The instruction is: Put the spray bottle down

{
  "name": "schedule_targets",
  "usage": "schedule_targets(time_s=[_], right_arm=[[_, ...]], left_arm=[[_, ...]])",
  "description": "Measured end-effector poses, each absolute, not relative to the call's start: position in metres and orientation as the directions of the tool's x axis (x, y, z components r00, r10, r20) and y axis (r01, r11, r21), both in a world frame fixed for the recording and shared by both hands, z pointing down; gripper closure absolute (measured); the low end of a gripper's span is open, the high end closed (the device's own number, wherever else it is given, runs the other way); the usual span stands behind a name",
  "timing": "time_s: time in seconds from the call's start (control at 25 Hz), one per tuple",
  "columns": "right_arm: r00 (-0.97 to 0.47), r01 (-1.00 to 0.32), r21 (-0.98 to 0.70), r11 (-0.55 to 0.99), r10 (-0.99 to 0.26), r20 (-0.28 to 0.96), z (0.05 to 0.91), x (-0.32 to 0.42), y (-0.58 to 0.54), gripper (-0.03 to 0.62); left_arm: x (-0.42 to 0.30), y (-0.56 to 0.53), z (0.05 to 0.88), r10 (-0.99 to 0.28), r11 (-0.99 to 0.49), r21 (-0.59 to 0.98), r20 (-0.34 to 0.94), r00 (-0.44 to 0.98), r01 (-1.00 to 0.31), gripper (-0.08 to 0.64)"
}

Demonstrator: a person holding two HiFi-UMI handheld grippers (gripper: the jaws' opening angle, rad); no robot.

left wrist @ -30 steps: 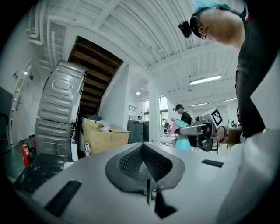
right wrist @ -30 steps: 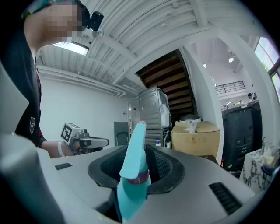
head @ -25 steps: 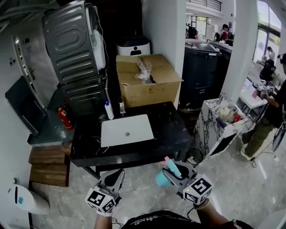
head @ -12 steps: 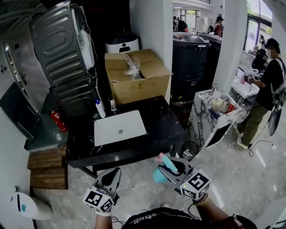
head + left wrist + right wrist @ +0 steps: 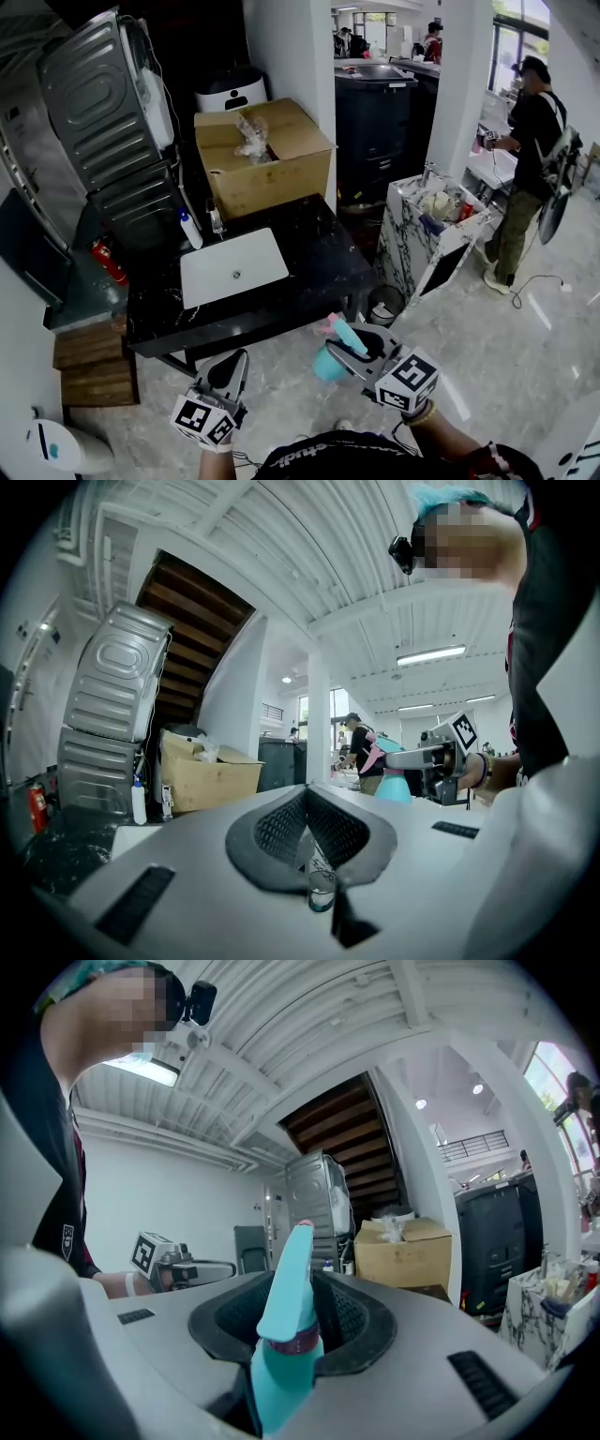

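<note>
A teal spray bottle with a pink trigger is gripped round its neck by my right gripper, which is shut on it. In the right gripper view the bottle stands up between the dark pads, nozzle on top. The bottle hangs over the marble floor, a little in front of the black counter. My left gripper is held level at the lower left with its jaws together. A small clear piece shows at their base; I cannot tell what it is. The left gripper view shows the right gripper and the bottle.
The black counter bears a white sink, small bottles and a cardboard box. Stacked grey machines lean at the left, with a fire extinguisher and wooden steps below. A marble-patterned stand and a person are at the right.
The counter and box have slid left and up in the head view as I moved across the floor. Both grippers moved along with me; the bottle stays gripped.
</note>
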State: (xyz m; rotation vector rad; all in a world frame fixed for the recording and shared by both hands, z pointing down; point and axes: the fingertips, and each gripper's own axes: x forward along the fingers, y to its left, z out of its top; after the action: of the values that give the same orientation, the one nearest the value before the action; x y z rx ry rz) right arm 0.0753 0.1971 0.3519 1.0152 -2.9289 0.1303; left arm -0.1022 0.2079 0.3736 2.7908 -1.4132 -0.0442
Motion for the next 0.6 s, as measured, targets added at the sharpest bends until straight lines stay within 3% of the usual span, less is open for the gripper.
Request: schedule_targets(time_s=[0.6], right_arm=[[-0.769,-0.639,-0.083,0.764,-0.634,0.082,0.364,0.133,0.194,0.446]], left_arm=[[-0.055,0.199,0.373,-0.803,-0.596,0.030,-0.020,0.596,-0.802,0.545]])
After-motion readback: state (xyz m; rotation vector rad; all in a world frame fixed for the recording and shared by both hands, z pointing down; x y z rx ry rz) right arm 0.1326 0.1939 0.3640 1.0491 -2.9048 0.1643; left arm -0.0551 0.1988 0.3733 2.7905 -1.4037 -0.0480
